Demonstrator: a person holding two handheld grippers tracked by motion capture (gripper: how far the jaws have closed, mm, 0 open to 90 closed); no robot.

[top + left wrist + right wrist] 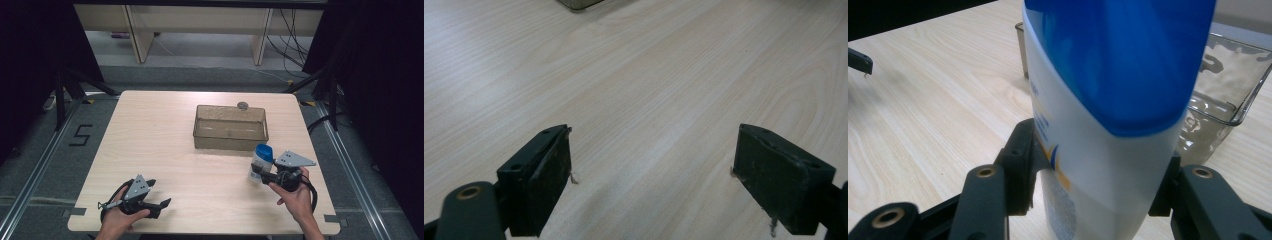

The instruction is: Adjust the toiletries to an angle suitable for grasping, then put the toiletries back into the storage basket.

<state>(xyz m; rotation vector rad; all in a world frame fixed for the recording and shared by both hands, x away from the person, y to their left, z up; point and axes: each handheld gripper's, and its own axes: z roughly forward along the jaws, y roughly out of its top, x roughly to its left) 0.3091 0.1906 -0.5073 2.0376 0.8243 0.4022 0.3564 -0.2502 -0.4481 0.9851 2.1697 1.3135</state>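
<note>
Tabletop (165,150) carries one clear plastic bin (230,127) at centre-back, nothing visible inside it, so the likely goal of putting something in is not yet done. The white bottle with a blue cap (261,161) stands upright just in front of the bin's right corner, clamped between the jaws of the right hand-held gripper (259,171); lifting and placing remain. Left hand-held gripper (161,196) rests near the front-left edge, jaws wide apart on nothing.

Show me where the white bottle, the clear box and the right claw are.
white bottle (1108,165), right gripper view, white body.
clear box (230,142), high view, near wall.
right claw (258,173), high view, between its fingertips.
</note>
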